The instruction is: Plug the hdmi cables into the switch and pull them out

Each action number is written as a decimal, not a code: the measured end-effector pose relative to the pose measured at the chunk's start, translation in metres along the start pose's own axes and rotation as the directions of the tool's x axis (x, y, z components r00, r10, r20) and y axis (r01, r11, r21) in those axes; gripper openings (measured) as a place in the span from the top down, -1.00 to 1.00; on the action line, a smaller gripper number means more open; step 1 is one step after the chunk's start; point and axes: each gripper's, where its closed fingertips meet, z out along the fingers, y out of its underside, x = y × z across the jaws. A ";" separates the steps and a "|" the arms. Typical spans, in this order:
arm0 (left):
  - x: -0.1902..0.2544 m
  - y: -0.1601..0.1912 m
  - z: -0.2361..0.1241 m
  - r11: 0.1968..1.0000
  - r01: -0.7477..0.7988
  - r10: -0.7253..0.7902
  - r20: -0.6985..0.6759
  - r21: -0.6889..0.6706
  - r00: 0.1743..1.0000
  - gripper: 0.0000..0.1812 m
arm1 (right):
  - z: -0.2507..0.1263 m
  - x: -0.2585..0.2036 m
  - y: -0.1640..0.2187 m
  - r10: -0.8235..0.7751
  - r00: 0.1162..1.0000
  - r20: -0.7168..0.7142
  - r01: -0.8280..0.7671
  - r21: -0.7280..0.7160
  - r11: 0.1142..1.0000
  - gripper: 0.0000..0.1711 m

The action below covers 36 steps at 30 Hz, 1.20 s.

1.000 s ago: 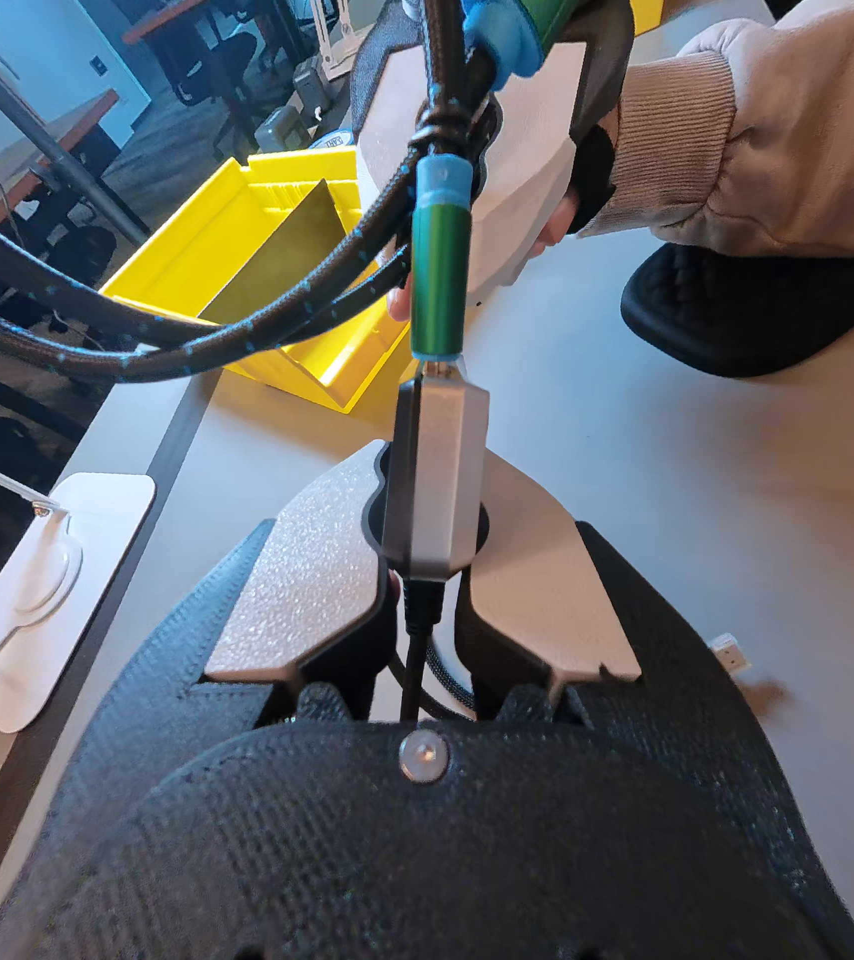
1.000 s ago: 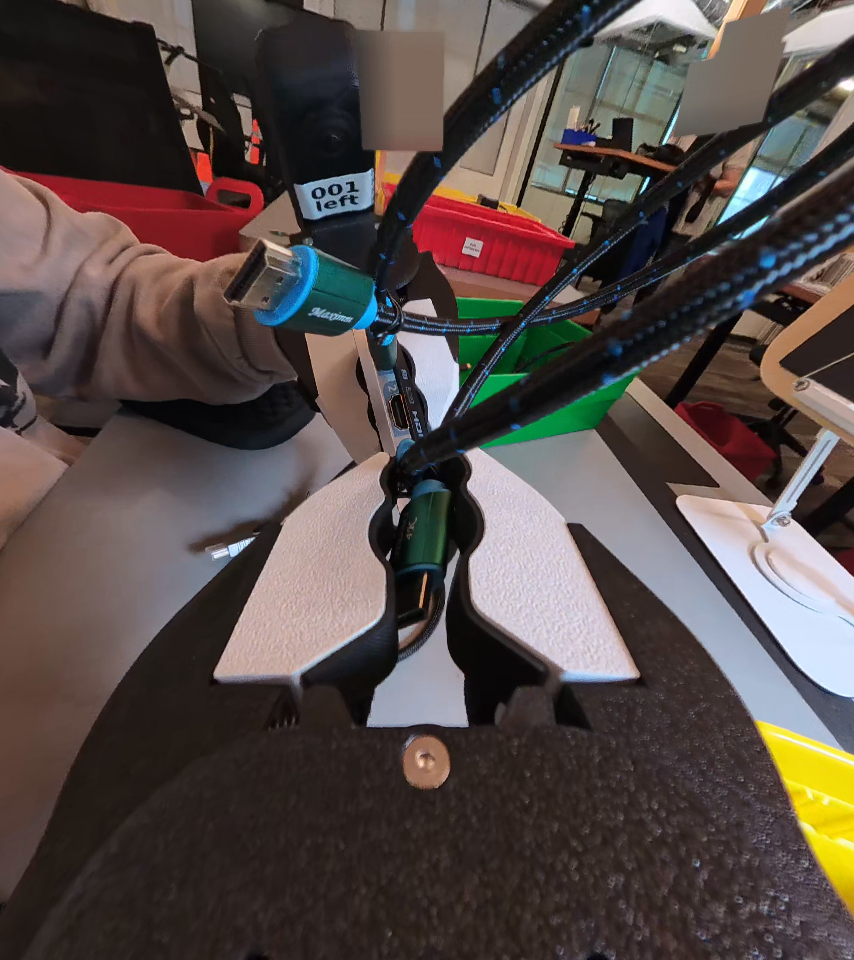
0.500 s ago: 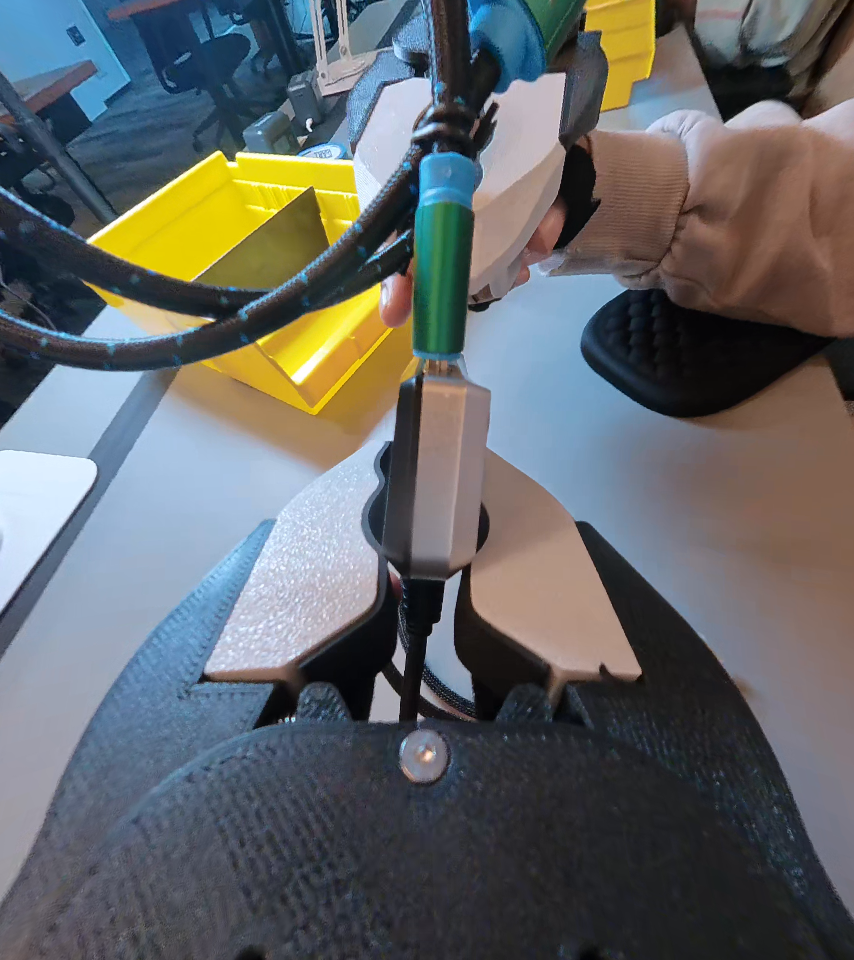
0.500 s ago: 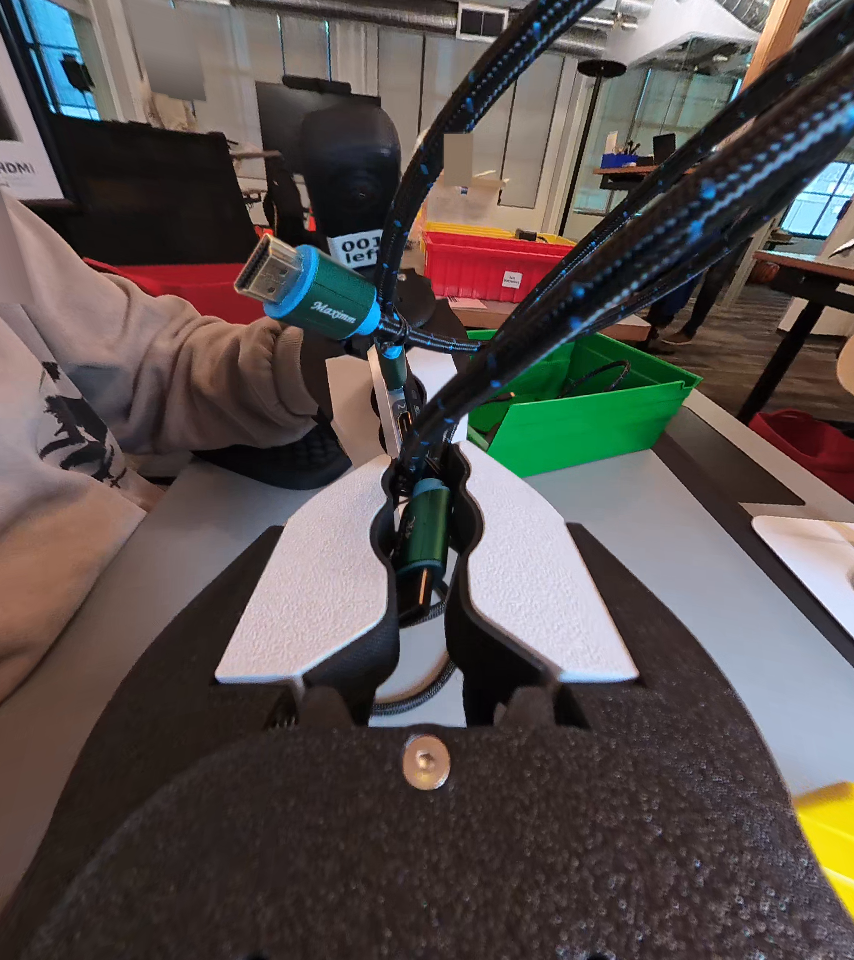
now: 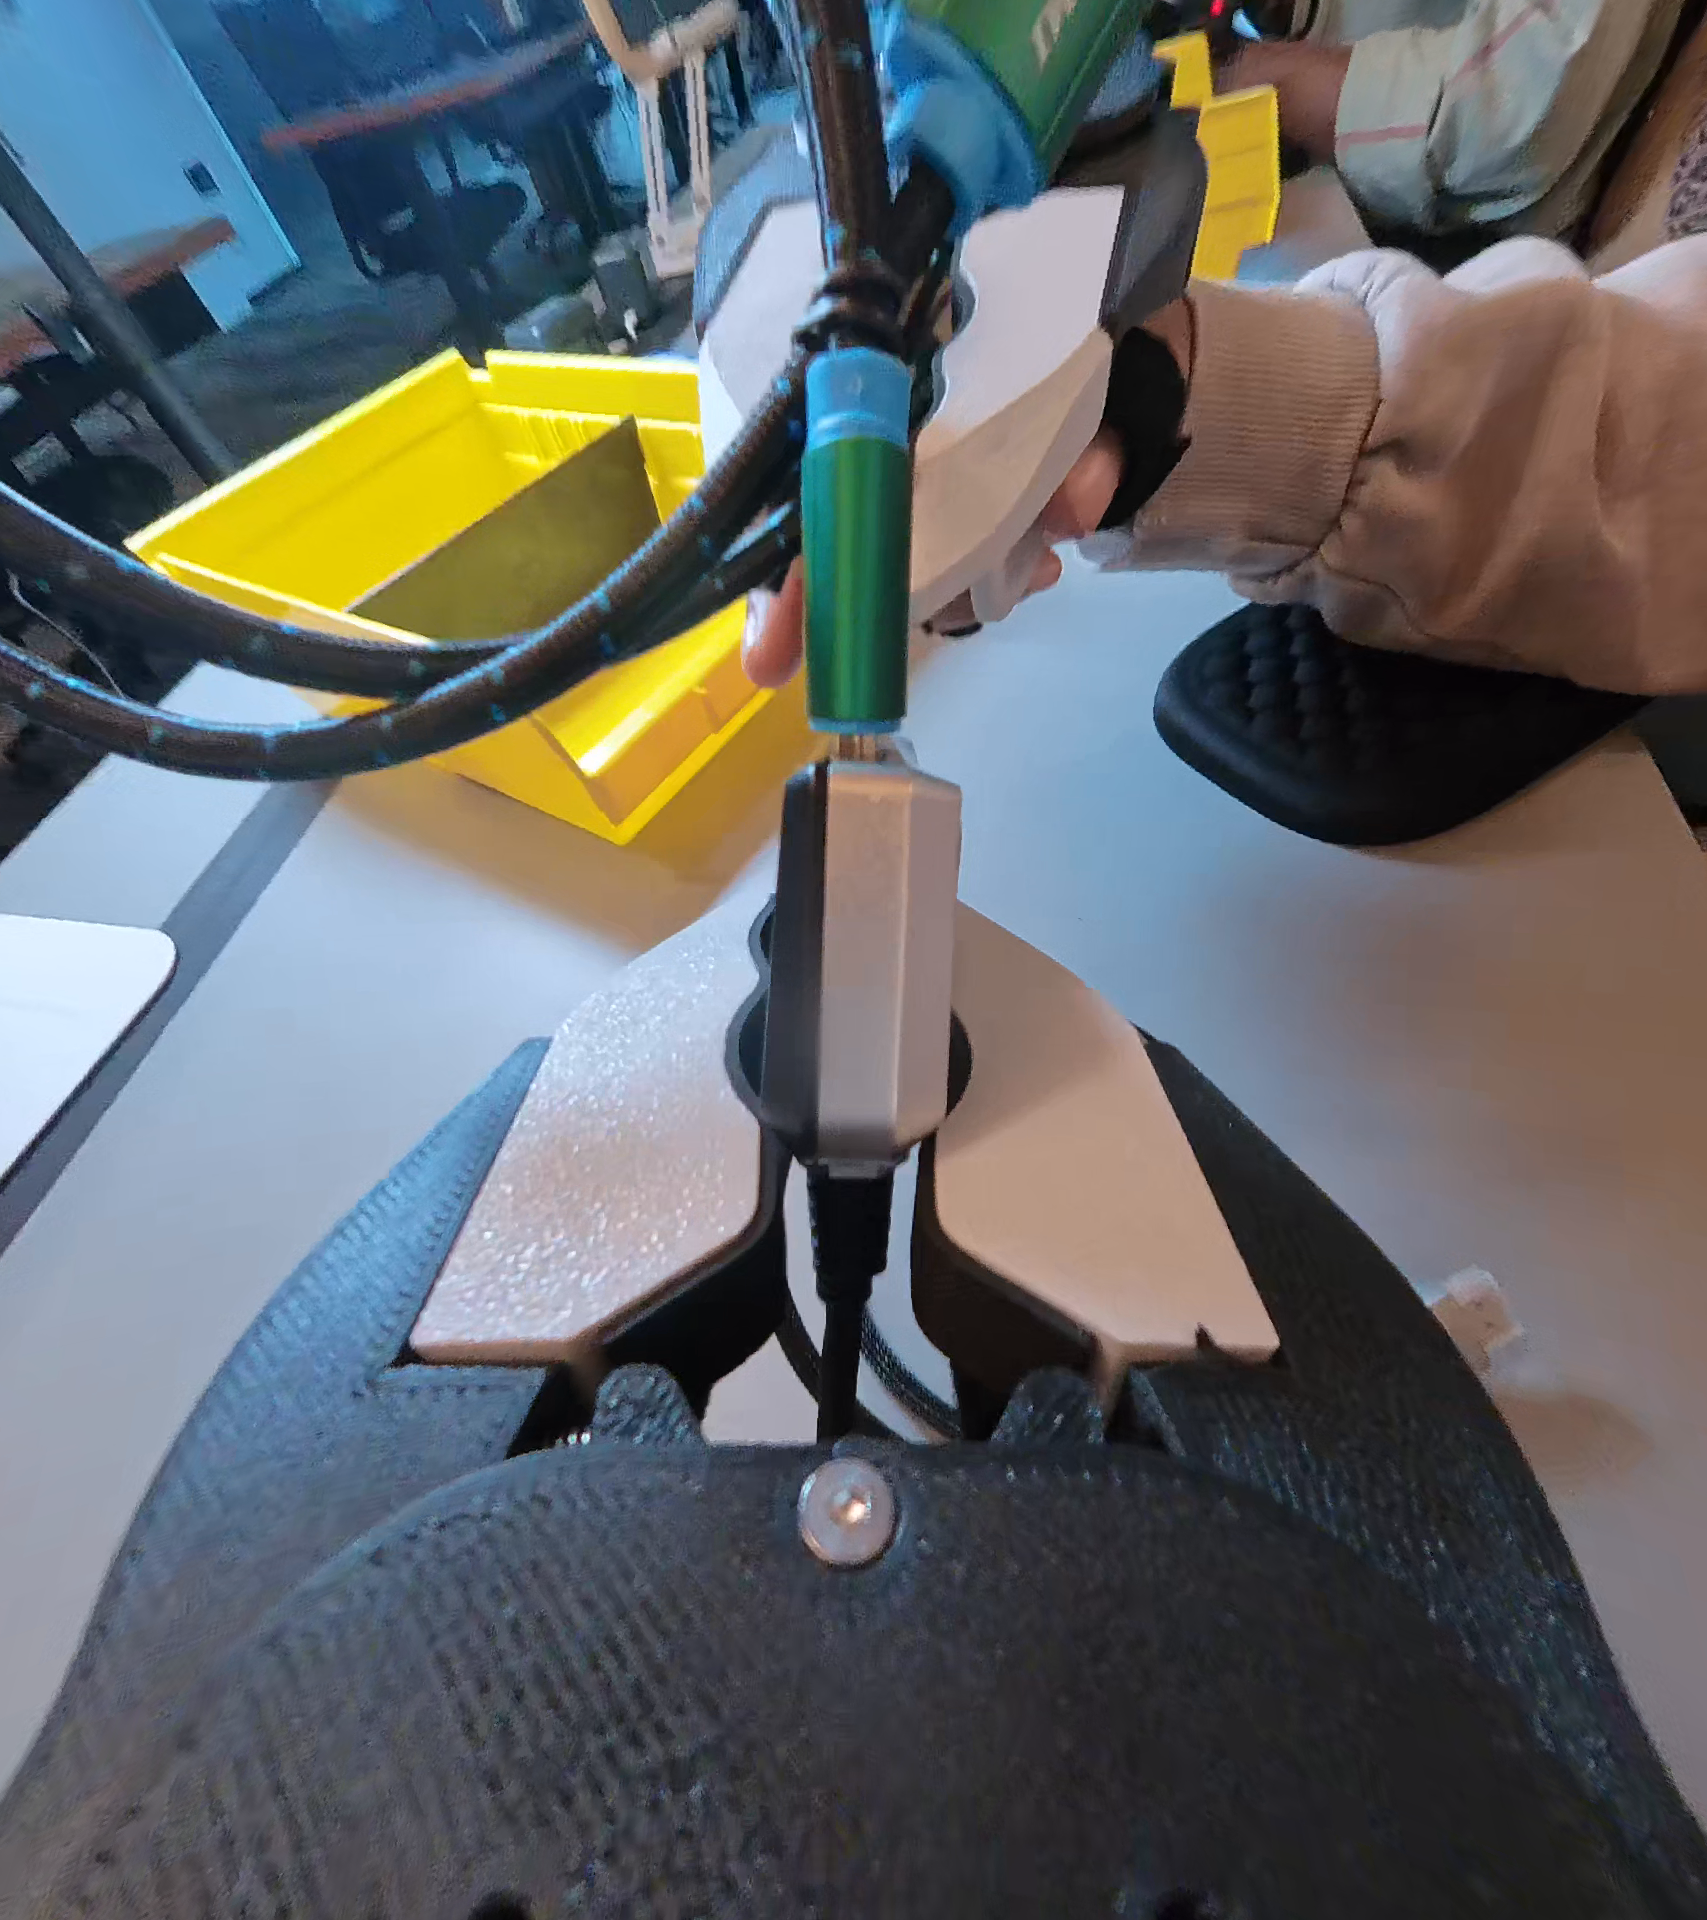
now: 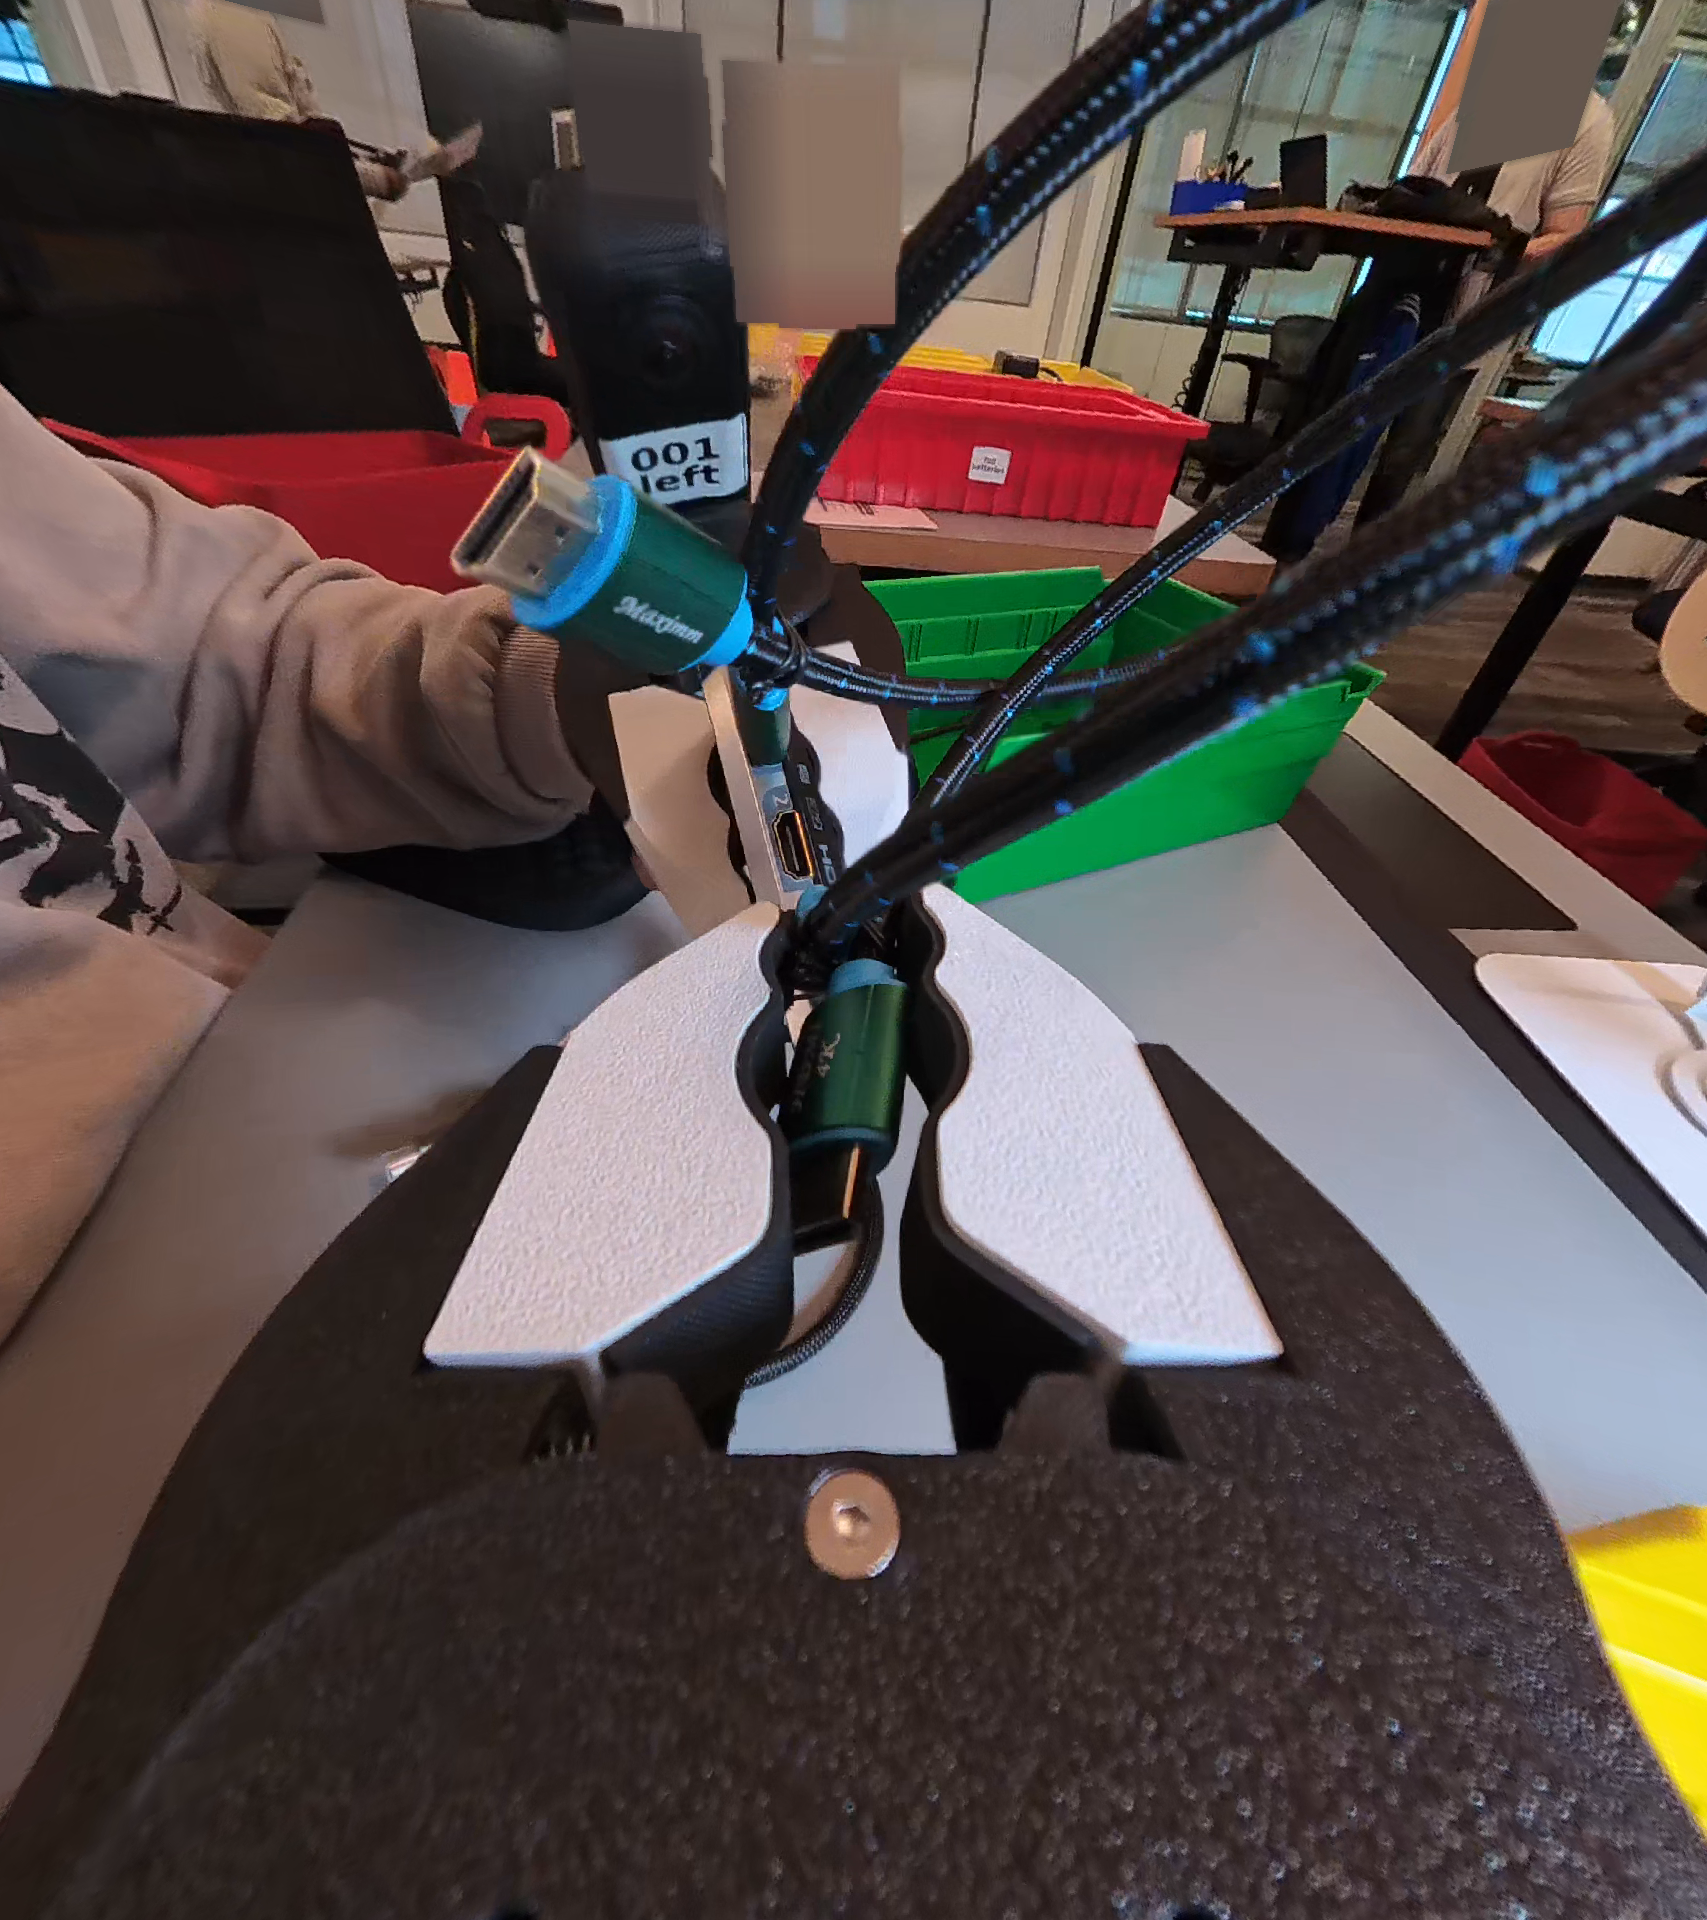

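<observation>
Desk (image 5: 1348, 1039): one switch (image 5: 870, 966) (three plugs (image 6: 610, 582))

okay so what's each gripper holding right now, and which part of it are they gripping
The left gripper clamps the silver switch by its flat sides, near the lower end. The right gripper pinches a green HDMI plug by its barrel.

Wrist cameras face each other closely, sharing switch (image 5: 859, 966)

A pale grey flat tabletop (image 5: 1296, 997) is carrying a yellow open plastic bin (image 5: 329, 520), a black dimpled pad (image 5: 1348, 727) and a white rounded stand base (image 5: 28, 997). In the right wrist view, a green plastic bin (image 6: 1140, 769) is sitting farther back on it.
</observation>
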 end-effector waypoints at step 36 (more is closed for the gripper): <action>0.000 -0.012 -0.011 0.965 -0.243 0.254 0.120 -0.103 0.960 0.73 | -0.110 0.094 -0.002 -0.206 0.798 -0.566 -0.015 -0.361 0.932 0.82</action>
